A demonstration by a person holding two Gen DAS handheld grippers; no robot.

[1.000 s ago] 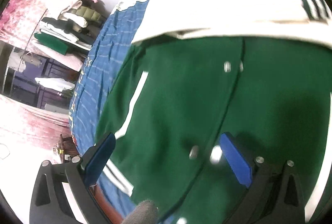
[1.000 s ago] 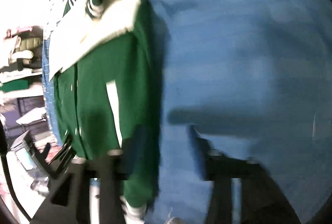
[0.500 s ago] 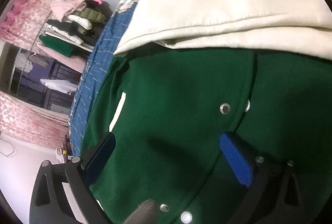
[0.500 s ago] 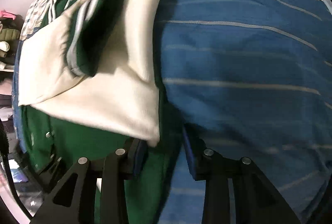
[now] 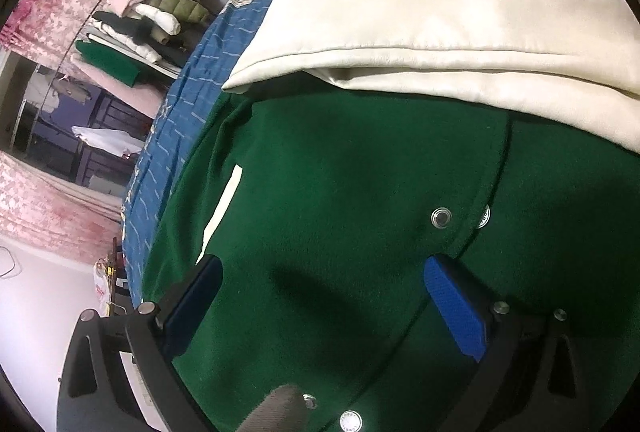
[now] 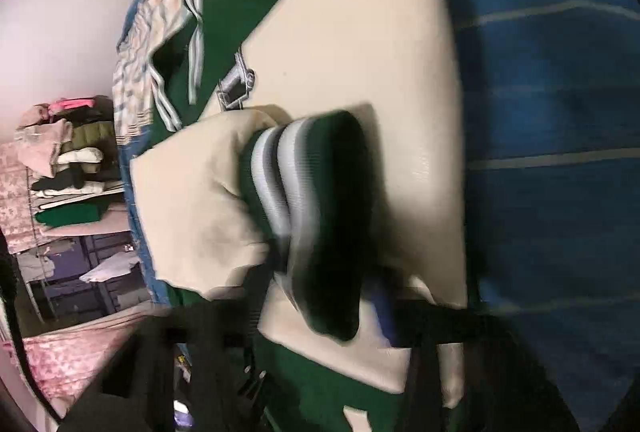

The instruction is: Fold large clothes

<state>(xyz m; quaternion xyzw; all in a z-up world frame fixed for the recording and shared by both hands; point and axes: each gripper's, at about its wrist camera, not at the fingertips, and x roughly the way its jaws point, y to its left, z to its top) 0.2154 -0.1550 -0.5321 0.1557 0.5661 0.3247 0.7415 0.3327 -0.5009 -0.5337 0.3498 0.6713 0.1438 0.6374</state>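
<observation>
**Striped cuff caught as the right jaws close; left jaws apart over the jacket**

The right gripper (image 6: 320,312) is seen blurred, its jaws closing with the ribbed cuff (image 6: 320,216) of a cream sleeve (image 6: 200,208) between them; the cuff is dark green with pale stripes. A patch of blue pad is glimpsed just right of the cuff. Whether the pads already press the knit cannot be told through the blur. Under the cuff a second cream sleeve (image 6: 360,52) is laid across the jacket, and a grey emblem (image 6: 236,84) on the chest is too smeared to be read.

The left gripper (image 5: 320,296) is pointed down at the jacket (image 5: 340,192), its blue pads (image 5: 456,308) held wide apart with nothing between them. The body is of felt-like green cloth, closed by round metal snaps (image 5: 441,218); lettering is stamped on the snaps but is too small to be read. A cream welt (image 5: 222,206) is set in the front.

The jacket is spread on a blue striped bedspread (image 6: 560,112). Folded clothes (image 5: 148,8) are stacked on a rack beyond the bed.
</observation>
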